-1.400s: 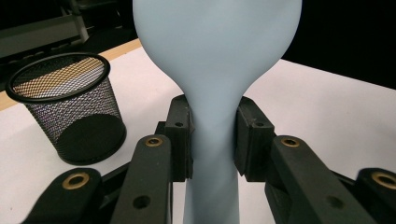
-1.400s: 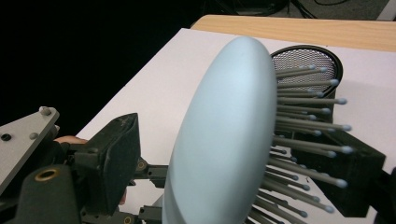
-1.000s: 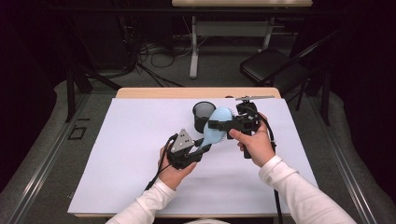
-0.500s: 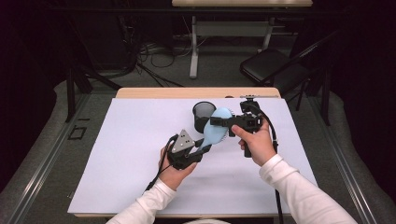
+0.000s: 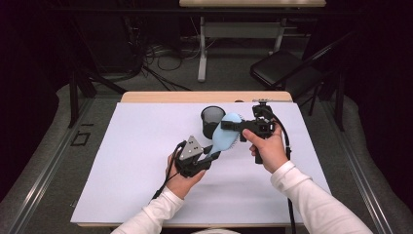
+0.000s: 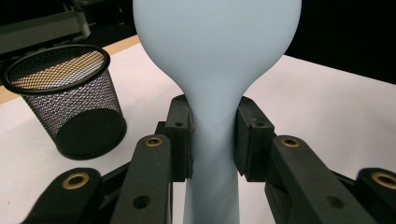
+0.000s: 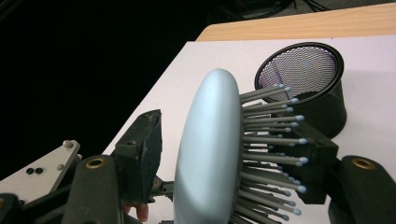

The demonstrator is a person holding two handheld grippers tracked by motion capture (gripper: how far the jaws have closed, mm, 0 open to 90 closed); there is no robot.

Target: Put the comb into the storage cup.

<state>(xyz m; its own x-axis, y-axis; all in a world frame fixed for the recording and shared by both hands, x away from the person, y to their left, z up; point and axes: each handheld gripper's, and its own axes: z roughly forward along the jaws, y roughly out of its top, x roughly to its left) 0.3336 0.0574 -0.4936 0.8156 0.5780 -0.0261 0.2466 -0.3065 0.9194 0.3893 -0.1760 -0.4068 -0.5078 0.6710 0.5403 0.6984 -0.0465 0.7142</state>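
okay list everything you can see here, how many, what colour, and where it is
hairbrush: 1, light blue, held above the sheet, beside the cup
cup: 1, black mesh, upright on the sheet's far side
sheet: 1, white, covering the table
table: 1, tan wood, edge showing beyond the sheet
chair: 1, black, floor behind the table
left gripper: 1, black, shut on the brush handle
right gripper: 1, black, jaws just been closing around the brush head

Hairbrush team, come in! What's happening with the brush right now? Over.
Left gripper shut on brush handle. Right gripper, just closing, straddles the brush head; left pad not touching yet. Mesh cup stands just behind, nothing blocking.
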